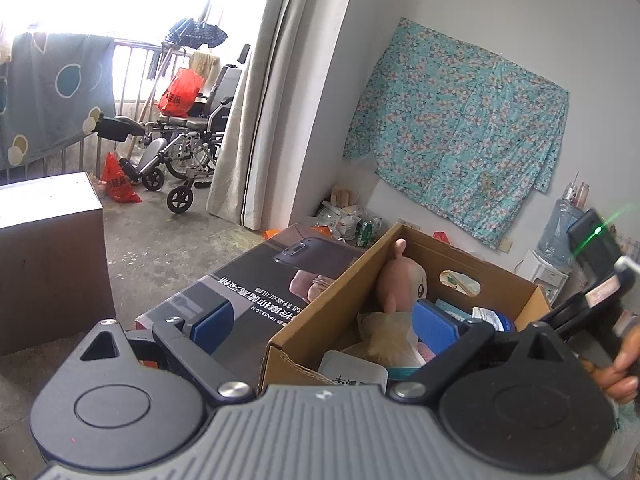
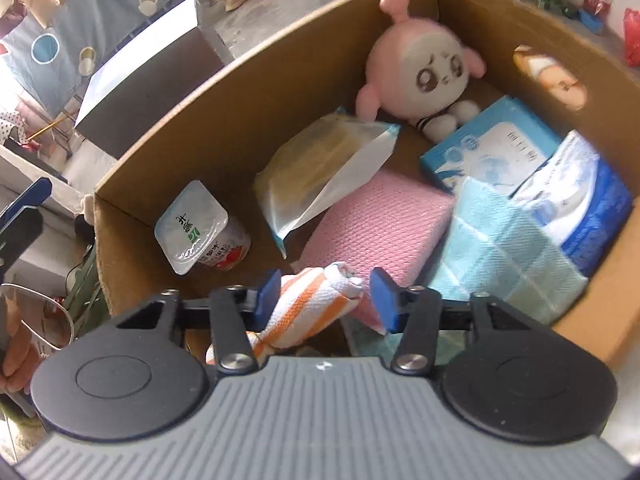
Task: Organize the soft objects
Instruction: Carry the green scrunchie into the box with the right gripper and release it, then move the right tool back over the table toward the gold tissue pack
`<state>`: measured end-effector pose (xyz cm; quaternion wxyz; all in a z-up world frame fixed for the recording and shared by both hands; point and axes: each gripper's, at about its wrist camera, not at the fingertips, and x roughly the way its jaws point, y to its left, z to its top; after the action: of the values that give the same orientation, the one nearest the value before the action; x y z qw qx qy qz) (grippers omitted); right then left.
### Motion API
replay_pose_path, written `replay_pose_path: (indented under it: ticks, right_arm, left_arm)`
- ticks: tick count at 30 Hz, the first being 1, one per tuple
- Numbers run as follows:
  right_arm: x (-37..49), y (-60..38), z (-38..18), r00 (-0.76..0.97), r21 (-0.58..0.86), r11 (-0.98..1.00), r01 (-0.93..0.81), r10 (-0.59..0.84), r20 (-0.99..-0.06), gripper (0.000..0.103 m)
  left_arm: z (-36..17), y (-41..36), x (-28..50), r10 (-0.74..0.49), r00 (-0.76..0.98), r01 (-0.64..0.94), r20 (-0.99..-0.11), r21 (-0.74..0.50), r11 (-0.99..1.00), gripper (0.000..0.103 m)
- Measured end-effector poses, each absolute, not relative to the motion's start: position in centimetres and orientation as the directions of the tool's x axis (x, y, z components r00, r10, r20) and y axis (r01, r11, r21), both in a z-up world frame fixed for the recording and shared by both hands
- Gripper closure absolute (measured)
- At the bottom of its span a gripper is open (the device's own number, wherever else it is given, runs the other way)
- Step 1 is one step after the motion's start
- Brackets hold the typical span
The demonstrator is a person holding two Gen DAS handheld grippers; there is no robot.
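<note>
right fingers (image 2: 322, 294): partly spread, striped towel (image 2: 312, 308) between them; left pad touches it, right pad clear, no pinch
striped towel: near edge of cardboard box (image 2: 240, 92), against pink cloth (image 2: 376, 224)
left fingers (image 1: 324, 320): spread wide, empty, over box's near corner

Inside the cardboard box (image 2: 280, 92): plush doll (image 2: 416, 72) propped at the far wall, tissue pack (image 2: 492, 148) just right of it, wipes pack (image 2: 580, 204) against the right wall. Clear bag (image 2: 320, 164) at centre, leaning over the folded cloth (image 2: 380, 220). Sealed cup (image 2: 200, 228) on its side near the left wall. Checked towel (image 2: 508, 248) right of the folded cloth, overlapping the wipes pack. Rolled striped towel (image 2: 316, 304) at the near edge, between the pads of the right claw (image 2: 324, 292). Outside, left of the cardboard box, printed carton (image 1: 248, 280) lying alongside.
</note>
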<state>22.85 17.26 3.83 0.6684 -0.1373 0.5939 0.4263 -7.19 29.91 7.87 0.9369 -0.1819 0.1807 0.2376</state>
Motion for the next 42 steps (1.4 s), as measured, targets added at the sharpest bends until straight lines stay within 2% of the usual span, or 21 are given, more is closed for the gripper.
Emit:
replay_pose_path:
  ticks: [6, 13, 18, 23, 28, 33, 36, 42]
  right_arm:
    - [20.9, 17.5, 3.2, -0.061, 0.247, 0.530, -0.811, 0.343, -0.937, 0.057]
    - [21.1, 15.3, 3.0, -0.094, 0.264, 0.543, -0.797, 0.320, -0.943, 0.056]
    - [21.7, 14.2, 3.8, -0.088, 0.326, 0.557, -0.764, 0.410, -0.908, 0.053]
    - [22.4, 10.7, 7.6, -0.020, 0.398, 0.571, -0.718, 0.555, -0.832, 0.048]
    - [23.0, 2.2, 13.0, 0.133, 0.429, 0.634, -0.644, 0.645, -0.753, 0.042]
    - [21.6, -8.7, 16.9, 0.350, 0.362, 0.751, -0.553, 0.603, -0.716, 0.035]
    - [20.8, -14.6, 16.8, 0.424, 0.343, 0.820, -0.458, 0.541, -0.726, 0.034]
    - [20.3, -23.2, 12.6, 0.456, 0.327, 0.902, -0.281, 0.425, -0.782, 0.034]
  left_arm:
    - [7.7, 29.8, -6.9, 0.374, 0.820, -0.508, -0.432, -0.251, 0.824, 0.006]
    - [7.6, 29.0, -6.3, 0.360, 0.823, -0.495, -0.440, -0.243, 0.834, 0.006]
    - [8.4, 28.0, -6.2, 0.359, 0.829, -0.486, -0.429, -0.237, 0.841, 0.006]
    - [9.9, 25.9, -5.8, 0.323, 0.858, -0.436, -0.400, -0.233, 0.869, 0.006]
    - [11.6, 21.7, -4.5, 0.207, 0.910, -0.297, -0.359, -0.217, 0.930, 0.004]
    - [12.3, 15.6, -1.6, 0.036, 0.936, -0.109, -0.350, -0.193, 0.975, 0.003]
    - [11.9, 11.3, 0.7, -0.073, 0.927, 0.006, -0.367, -0.180, 0.984, 0.003]
    - [9.7, 2.2, 5.4, -0.248, 0.867, 0.211, -0.433, -0.133, 0.968, 0.004]
